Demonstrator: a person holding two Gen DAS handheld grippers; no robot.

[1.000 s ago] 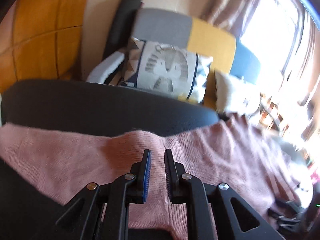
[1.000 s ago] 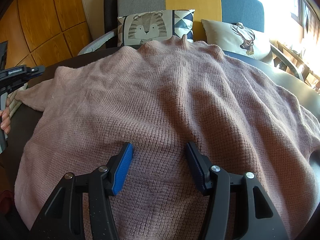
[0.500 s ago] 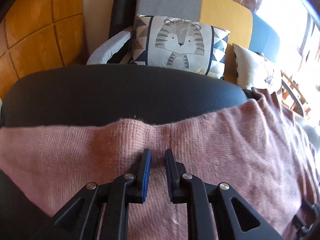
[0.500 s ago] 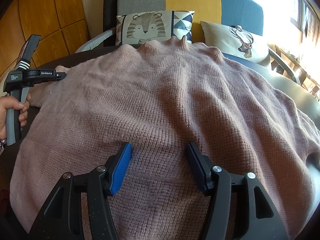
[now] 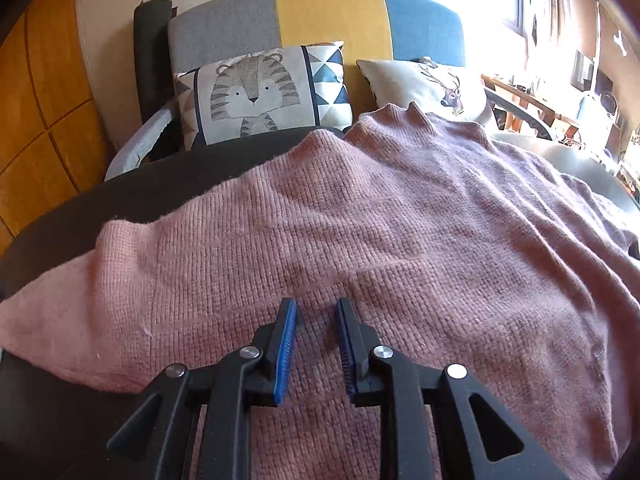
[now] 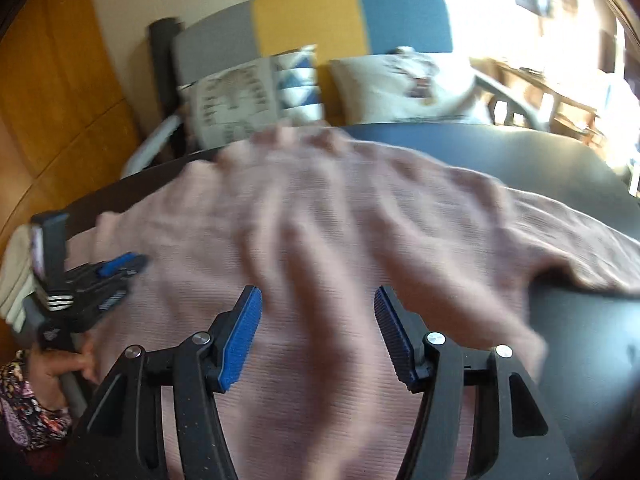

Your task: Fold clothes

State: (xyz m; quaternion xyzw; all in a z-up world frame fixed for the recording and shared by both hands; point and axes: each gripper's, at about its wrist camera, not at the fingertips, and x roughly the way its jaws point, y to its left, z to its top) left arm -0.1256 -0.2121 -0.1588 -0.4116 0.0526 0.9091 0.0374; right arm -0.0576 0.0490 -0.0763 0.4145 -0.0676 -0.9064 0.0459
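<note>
The pink waffle-knit sweater (image 5: 400, 248) looks soft and floppy; grasp its hem or sleeve edges. The left gripper (image 5: 316, 320), jaws just opening, hangs released above it; the right gripper (image 6: 318, 320) gapes empty.

Fuzzy ribbed knit sweater (image 5: 400, 240) on a smooth, matt black table (image 5: 120, 200).

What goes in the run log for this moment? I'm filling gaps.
left hand-held gripper: jaws just opening, nothing pinched | right hand-held gripper: open over pink sweater | sweater: spread on dark table

no readable text, labels or numbers anywhere
</note>
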